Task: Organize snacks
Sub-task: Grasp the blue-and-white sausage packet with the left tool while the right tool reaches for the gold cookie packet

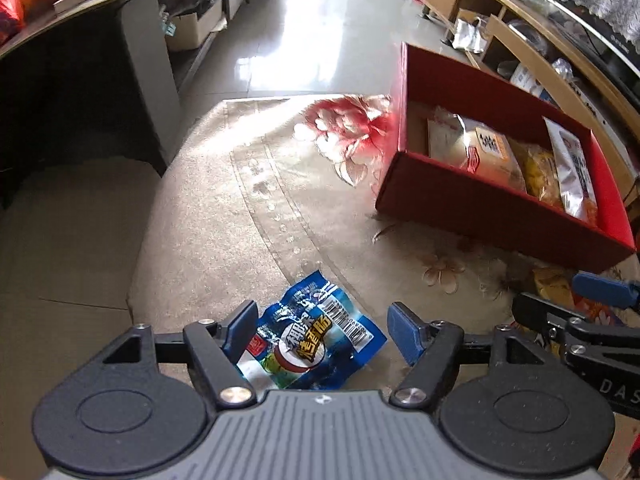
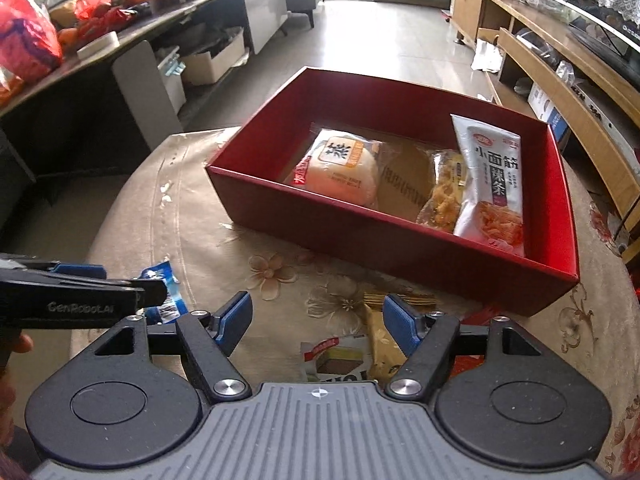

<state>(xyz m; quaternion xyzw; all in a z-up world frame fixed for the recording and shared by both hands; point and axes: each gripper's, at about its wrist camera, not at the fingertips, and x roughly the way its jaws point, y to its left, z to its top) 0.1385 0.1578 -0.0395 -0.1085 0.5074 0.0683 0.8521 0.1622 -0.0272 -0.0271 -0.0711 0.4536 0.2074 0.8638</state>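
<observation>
Blue snack packet (image 1: 316, 334) on the tablecloth (image 1: 224, 216), apparently untouched between open left gripper (image 1: 324, 330) jaws.

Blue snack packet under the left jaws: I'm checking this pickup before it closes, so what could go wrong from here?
The blue packet lies flat and crinkled on the tablecloth, so the open left gripper might pinch cloth or slip off the foil. The right gripper hovers close beside it over a yellow packet; the two could bump.
</observation>
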